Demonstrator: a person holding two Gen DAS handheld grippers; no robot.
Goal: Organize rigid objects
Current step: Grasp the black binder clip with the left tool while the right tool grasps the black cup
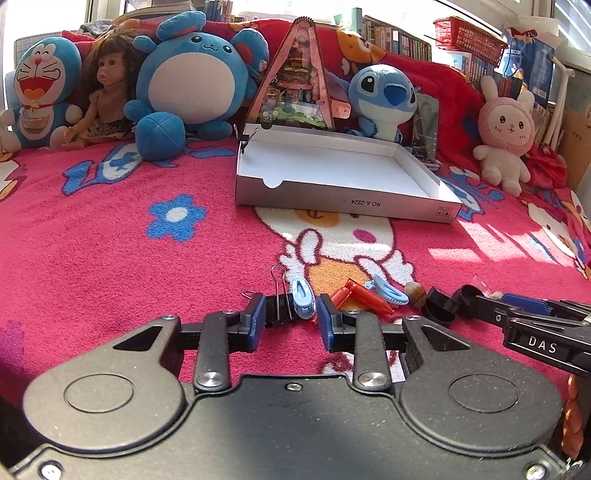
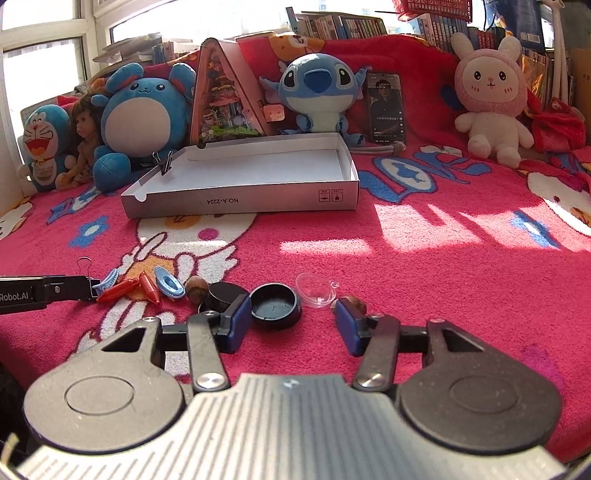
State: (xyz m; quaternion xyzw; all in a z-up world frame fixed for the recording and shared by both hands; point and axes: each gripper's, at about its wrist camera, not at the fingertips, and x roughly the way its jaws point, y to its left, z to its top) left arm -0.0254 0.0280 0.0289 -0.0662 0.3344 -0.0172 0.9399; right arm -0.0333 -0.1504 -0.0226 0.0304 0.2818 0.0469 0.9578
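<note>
Small rigid items lie in a row on the pink blanket. My left gripper is open around a black binder clip and a light blue hair clip. To their right lie orange clips, another blue hair clip and a black lid. My right gripper is open, with a black round lid just ahead between its fingers. A clear plastic dome and a brown walnut-like piece lie nearby. An open white cardboard box stands further back, with a binder clip on its rim.
Plush toys, a doll, a triangular diorama and a phone line the back of the bed. Bookshelves and a red basket stand behind. Pink blanket stretches between the items and the box.
</note>
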